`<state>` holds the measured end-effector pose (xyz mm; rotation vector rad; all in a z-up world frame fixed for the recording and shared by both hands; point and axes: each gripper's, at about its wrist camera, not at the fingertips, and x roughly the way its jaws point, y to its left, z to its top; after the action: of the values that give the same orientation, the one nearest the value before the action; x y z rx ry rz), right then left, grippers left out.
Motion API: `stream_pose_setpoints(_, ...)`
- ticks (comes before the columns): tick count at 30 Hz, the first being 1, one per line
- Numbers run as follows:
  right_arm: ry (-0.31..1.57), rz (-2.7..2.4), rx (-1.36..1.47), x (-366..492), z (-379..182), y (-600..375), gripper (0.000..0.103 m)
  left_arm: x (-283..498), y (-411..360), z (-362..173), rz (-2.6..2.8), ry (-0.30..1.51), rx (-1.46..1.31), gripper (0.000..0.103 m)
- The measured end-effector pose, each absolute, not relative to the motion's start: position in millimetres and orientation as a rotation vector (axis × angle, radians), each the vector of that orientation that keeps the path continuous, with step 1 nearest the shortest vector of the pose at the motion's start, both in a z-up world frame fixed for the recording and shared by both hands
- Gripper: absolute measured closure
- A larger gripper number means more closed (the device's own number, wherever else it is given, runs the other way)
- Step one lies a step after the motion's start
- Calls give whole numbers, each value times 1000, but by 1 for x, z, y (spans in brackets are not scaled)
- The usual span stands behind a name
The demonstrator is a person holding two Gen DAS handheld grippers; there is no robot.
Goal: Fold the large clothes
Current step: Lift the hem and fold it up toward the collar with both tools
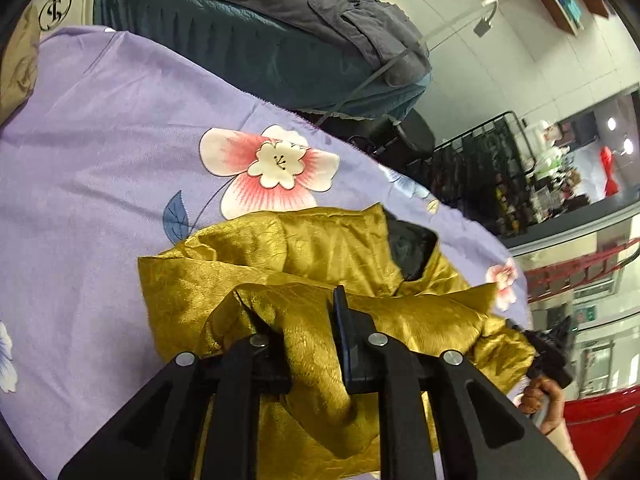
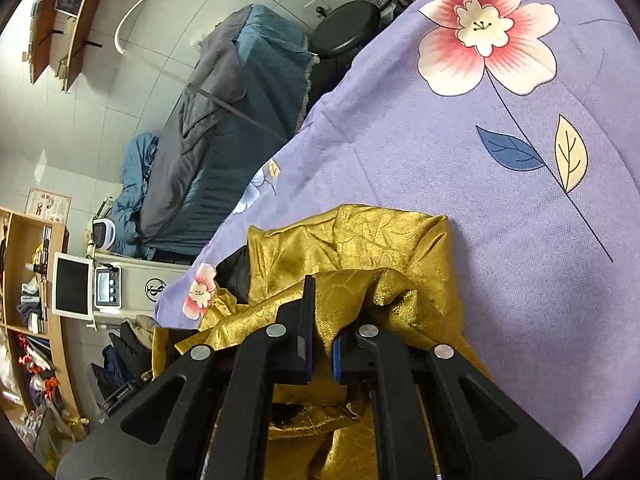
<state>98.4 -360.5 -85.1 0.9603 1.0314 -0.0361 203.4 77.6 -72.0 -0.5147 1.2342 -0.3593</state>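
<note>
A shiny gold garment (image 1: 320, 264) with a black lining lies bunched on a lilac flowered sheet (image 1: 100, 152). My left gripper (image 1: 308, 332) is shut on a fold of the gold cloth, which drapes over and between its fingers. In the right wrist view the same gold garment (image 2: 360, 240) lies on the sheet (image 2: 440, 152), and my right gripper (image 2: 322, 320) is shut on another fold of it. The right hand and its gripper body (image 1: 548, 360) show at the right edge of the left wrist view. Part of the garment hangs below both grippers.
A second bed with a teal cover and grey clothing (image 1: 280, 20) stands beyond the sheet's edge. A black stool (image 2: 344, 28) sits between the beds. Wooden shelves (image 2: 24, 300) and a small white machine with a screen (image 2: 72, 288) stand by the bed.
</note>
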Motion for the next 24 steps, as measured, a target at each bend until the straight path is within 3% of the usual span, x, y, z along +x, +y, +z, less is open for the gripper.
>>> stream_pose_setpoints(6,1032,-77,973,102,-89,-366,96,201,109,-46,-383,1159,-633,60)
stream_pose_setpoints(8,1038,-83,972,104,-90,-365,96,196,116,-36,-347,1125,-596,43)
stream_pose_setpoints(15,1046,-124,1060,112,-103,-366,95,164,114,-20,-316,1092,-428,37)
stream_pose_setpoints(17,1041,-138,1126,111,-107,-370,84,141,93,-25,-348,1110,-321,35)
stream_pose_setpoints(19,1009,-147,1222,106,-108,-376,54,116,76,-31,-369,1100,-230,33)
stream_pose_setpoints(22,927,-144,1236,96,-93,-382,43,93,69,-46,-340,1101,-166,28)
stream_pose_setpoints(24,916,-128,1160,90,-79,-384,42,93,75,-57,-321,1133,-185,27)
